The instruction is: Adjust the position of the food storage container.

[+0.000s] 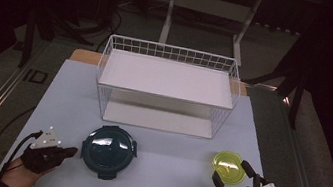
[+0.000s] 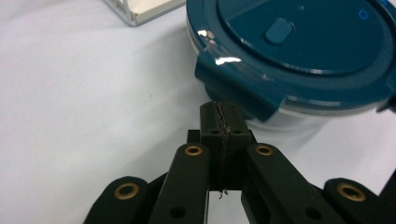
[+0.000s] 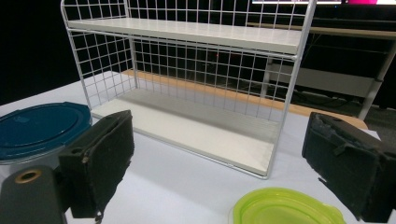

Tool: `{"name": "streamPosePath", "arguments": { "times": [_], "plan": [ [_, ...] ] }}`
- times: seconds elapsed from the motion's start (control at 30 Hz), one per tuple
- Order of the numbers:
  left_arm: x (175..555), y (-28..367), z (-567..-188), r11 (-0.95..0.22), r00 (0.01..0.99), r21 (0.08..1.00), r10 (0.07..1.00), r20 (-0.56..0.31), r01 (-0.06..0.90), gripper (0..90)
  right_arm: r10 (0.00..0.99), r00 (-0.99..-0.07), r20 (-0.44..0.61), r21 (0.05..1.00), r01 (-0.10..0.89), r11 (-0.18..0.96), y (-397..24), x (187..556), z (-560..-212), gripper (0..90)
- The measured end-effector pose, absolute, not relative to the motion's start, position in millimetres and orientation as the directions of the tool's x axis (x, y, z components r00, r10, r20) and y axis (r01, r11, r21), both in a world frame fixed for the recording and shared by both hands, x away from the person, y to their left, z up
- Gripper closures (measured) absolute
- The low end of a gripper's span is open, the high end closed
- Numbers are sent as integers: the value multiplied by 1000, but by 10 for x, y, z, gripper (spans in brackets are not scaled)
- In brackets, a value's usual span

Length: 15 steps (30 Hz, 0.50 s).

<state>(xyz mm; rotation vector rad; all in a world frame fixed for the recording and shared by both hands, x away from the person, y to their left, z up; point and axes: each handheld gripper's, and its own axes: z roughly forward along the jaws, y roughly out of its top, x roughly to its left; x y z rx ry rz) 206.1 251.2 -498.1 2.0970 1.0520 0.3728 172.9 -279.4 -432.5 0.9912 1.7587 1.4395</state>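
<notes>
1. The left gripper (image 1: pixel 73 151) is clenched, its pads pressed together with nothing between them; the tips sit just short of a latch flap on the blue container (image 2: pixel 299 51), which stands directly ahead of the jaws, close but apparently not touching.
2. With the jaws shut, no grasp of the container is possible. If it is pushed forward as it stands, the container would likely be shoved across the table (image 1: pixel 167 174) instead of being picked up.
3. A grip taken on the latch alone could pop it open, or the lid could be tipped, since the flap looks thin and slanted.
4. The right gripper (image 1: pixel 230 173) is released, its jaws spread wide with the green lid (image 1: pixel 229 166) lying low between and just beyond them; nothing is held.
5. The green lid is flat and shallow, so pads closed on it from above may slip off its rim or skid it along the table.
6. Beyond both grippers stands the rack (image 1: pixel 165 86). A lifted item could be caught on its wire front or on the upper shelf edge if it is carried in too high.
7. No brand or label can be read on the containers. Off the table, beyond the left gripper and to its left, floor letters that seem to read "ID" (image 1: pixel 35 76) are seen.
</notes>
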Motion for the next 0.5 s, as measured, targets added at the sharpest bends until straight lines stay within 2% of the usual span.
{"name": "streamPosePath", "arguments": {
  "times": [0.5],
  "plan": [
    [2199,2308,-4960,-401,647,729,759,-75,555,890,860,-510,-24,982,151,117,-2779,1731,-4330,89]
  ]
}}
